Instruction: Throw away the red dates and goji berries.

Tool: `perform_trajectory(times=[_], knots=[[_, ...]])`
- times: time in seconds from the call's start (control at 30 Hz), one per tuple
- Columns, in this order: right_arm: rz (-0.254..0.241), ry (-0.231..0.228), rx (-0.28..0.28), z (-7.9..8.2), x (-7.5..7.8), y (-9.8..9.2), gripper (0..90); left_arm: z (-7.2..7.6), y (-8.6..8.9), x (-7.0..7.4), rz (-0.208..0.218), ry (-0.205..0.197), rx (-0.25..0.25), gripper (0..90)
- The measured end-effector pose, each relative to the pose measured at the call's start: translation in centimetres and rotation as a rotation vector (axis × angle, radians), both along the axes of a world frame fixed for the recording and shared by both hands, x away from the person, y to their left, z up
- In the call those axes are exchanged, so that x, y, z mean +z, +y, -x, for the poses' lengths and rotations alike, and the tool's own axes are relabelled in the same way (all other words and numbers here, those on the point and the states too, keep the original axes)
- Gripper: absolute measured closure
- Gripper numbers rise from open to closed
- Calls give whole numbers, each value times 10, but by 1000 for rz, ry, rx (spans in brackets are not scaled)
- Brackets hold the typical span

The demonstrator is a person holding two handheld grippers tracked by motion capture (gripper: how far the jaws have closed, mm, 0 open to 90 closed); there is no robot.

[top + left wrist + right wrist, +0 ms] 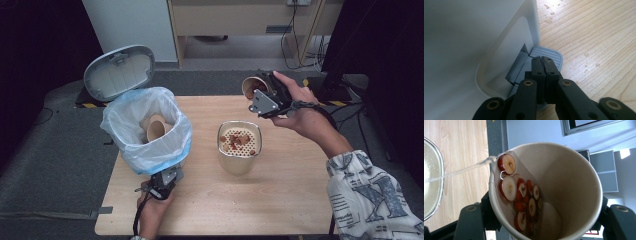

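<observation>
Far left, the grey bin lid (119, 71) stands swung up and open behind the pedal bin (150, 150), which sits on the left part of the wooden table (280, 200). A pale blue bag (170, 145) lines the bin, and two paper cups (159, 127) lie inside it.

Your left gripper (162, 184) sits low at the near side of the bin. In the left gripper view its jaws are pressed together with nothing between them, tips resting on the grey ribbed pedal (549, 53) at the foot of the white bin wall (461, 45). Water drops dot the wood to the right.

Middle of the table: a beige strainer container (239, 147) with a perforated insert, red fruit slices (239, 141) lying on top of the holes.

Right and farther off, your right gripper (267, 95) is clamped on a paper cup (549, 192), held well above the table and tipped toward the strainer. In the right gripper view, red date slices (522, 195) cling to the cup's lower wall, one at the rim, and a thin stream of liquid (461, 171) runs from the lip toward the container's edge (439, 182).
</observation>
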State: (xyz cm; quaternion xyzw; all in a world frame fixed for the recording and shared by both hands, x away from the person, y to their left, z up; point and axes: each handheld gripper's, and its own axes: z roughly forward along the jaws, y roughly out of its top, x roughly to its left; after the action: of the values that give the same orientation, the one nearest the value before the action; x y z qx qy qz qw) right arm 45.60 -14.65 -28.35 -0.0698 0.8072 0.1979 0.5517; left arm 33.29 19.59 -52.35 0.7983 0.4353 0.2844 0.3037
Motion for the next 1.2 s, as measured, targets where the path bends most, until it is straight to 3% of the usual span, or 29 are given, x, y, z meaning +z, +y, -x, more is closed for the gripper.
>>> perform_trajectory(times=[0.63, 1.2], knots=[[69, -55, -7, 5, 4, 3, 329, 0, 0, 0, -1, 0, -2, 879], [82, -71, 2, 8, 7, 7, 329, 0, 0, 0, -2, 0, -2, 879]])
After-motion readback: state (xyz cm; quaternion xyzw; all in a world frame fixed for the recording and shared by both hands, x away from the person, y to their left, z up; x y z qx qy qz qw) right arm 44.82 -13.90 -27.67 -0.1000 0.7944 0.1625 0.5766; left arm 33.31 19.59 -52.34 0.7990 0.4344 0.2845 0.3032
